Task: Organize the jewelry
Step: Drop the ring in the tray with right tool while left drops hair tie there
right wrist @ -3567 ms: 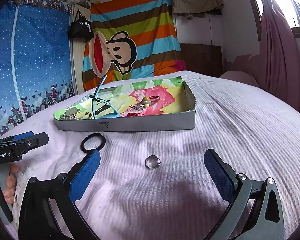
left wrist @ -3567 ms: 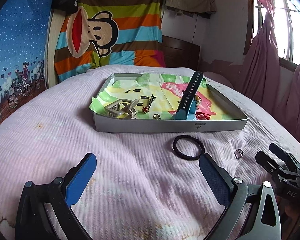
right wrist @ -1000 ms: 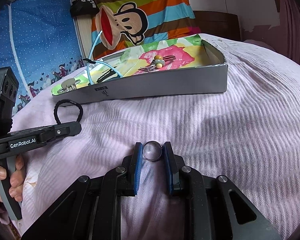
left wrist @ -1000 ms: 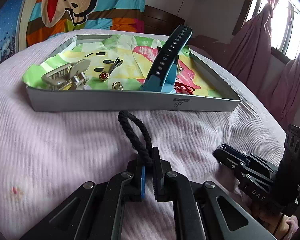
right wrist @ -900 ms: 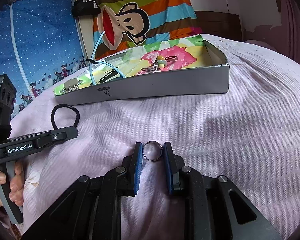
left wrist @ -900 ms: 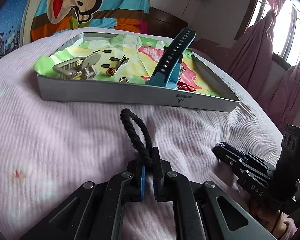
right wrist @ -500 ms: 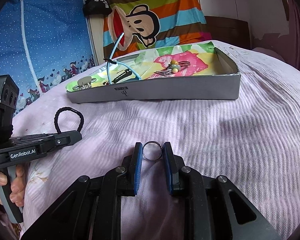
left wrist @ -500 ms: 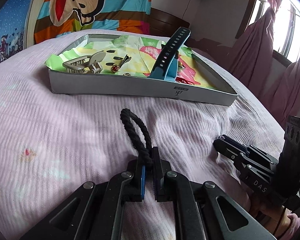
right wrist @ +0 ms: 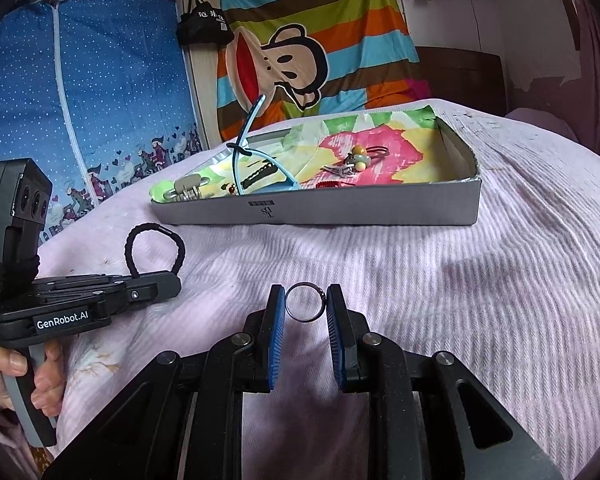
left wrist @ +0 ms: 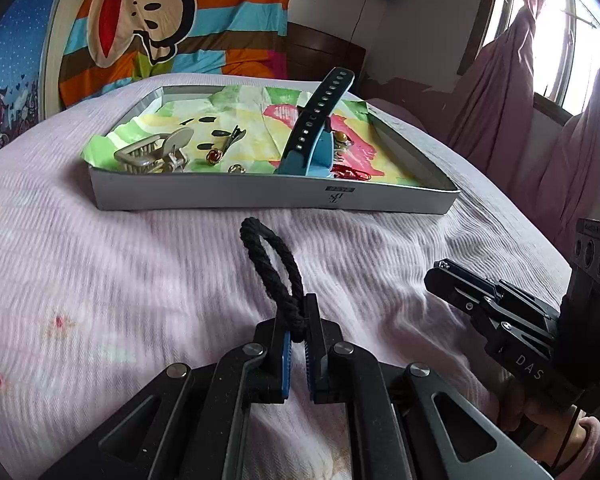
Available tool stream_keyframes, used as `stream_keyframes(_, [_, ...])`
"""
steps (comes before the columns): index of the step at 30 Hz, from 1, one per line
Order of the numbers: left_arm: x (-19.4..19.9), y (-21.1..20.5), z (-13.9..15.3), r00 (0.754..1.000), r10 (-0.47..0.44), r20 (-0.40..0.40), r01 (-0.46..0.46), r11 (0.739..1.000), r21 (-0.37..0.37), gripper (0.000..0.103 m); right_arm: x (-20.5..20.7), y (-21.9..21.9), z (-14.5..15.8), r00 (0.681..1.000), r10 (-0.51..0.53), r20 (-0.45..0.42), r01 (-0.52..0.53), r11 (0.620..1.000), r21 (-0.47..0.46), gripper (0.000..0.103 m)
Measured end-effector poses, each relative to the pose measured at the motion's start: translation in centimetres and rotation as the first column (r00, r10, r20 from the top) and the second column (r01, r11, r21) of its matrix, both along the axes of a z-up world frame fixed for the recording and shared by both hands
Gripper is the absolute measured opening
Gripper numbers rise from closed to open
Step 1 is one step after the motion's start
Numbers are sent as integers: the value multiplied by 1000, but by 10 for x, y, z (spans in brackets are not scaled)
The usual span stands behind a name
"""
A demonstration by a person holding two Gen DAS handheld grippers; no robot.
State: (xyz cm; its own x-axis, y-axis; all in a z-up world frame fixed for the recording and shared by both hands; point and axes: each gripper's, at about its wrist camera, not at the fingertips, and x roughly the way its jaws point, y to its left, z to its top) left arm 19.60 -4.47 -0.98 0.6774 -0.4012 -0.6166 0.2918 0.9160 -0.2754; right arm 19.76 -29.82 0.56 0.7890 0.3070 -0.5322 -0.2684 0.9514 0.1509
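My left gripper (left wrist: pixel 296 320) is shut on a black braided hair tie (left wrist: pixel 272 260) and holds it upright above the pink bedspread; it also shows at the left in the right wrist view (right wrist: pixel 156 280), with the tie's loop (right wrist: pixel 156 246) standing up. My right gripper (right wrist: pixel 305 304) is shut on a silver ring (right wrist: pixel 304 307), held above the bed; it shows at the right in the left wrist view (left wrist: pixel 444 276). The grey tray (left wrist: pixel 272 200) (right wrist: pixel 340 212) with colourful paper lies ahead of both grippers.
In the tray lie a beige claw clip (left wrist: pixel 156 154), a blue watch band (left wrist: pixel 320 120), small hair clips (left wrist: pixel 230 140) and beaded pieces (right wrist: pixel 358 158). A striped monkey blanket (left wrist: pixel 152 32) hangs behind the bed. Pink curtains (left wrist: pixel 540 120) hang at the right.
Both grippers have risen off the bed with their items and drawn slightly back from the tray. The ring now hangs free between the right pads.
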Motion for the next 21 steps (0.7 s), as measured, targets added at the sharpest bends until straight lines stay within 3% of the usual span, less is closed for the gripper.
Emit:
stream_keyframes(7, [11, 2, 36, 996, -41, 75, 42, 999, -14, 6, 11, -8, 31, 999, 0, 48, -1, 1000, 31, 19])
stream_keyframes(13, [51, 6, 83, 988, -64, 141, 65, 998, -8, 6, 56, -12, 70, 996, 9, 87, -11, 1000, 20, 19])
stream_keyframes(16, [88, 4, 98, 987, -65, 145, 63, 998, 18, 6, 96, -12, 83, 998, 1, 59, -2, 1000, 18, 19])
stream_keyframes(21, [155, 3, 102, 996, -61, 66, 62, 998, -13, 6, 167, -17, 83, 997, -55, -55, 55, 998, 6, 19])
